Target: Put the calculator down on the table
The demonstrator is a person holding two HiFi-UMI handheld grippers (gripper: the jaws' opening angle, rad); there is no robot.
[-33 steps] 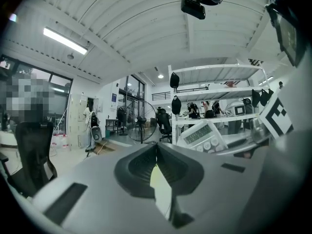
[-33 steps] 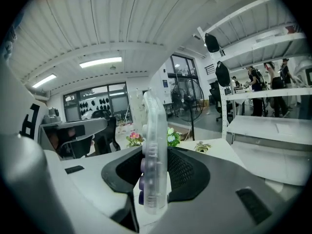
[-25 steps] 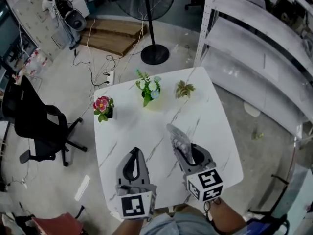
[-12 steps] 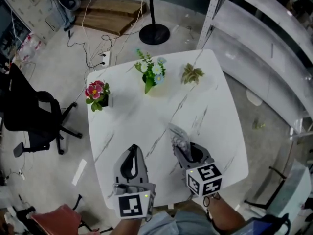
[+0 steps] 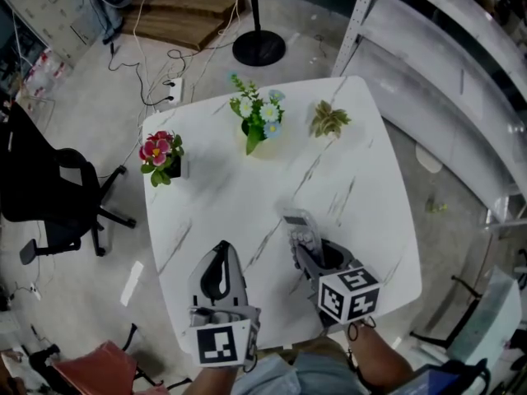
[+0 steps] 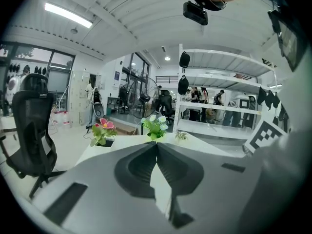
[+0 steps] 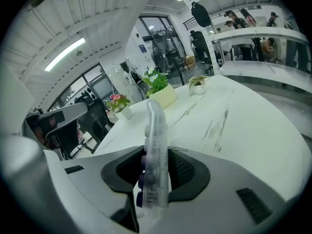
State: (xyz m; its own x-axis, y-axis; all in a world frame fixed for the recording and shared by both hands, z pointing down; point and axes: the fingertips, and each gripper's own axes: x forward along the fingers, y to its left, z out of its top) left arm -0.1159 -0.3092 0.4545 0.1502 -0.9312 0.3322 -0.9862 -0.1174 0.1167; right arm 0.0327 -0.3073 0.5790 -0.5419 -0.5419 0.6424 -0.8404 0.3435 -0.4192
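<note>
A white table (image 5: 214, 212) with grey marble veining and rounded corners carries three small potted plants along its far half. A pink-flowered plant (image 5: 162, 156) stands near the left edge. A taller plant with white and blue blooms (image 5: 258, 122) stands in the middle, and a low pale-green plant (image 5: 329, 120) stands just right of it. All three stand upright, apart from one another.

Clear, glossy plastic calculator (image 7: 155, 126); smooth white counter (image 5: 239, 196) with grey marble veining; matt grey plastic right tongs (image 7: 156, 155).
</note>
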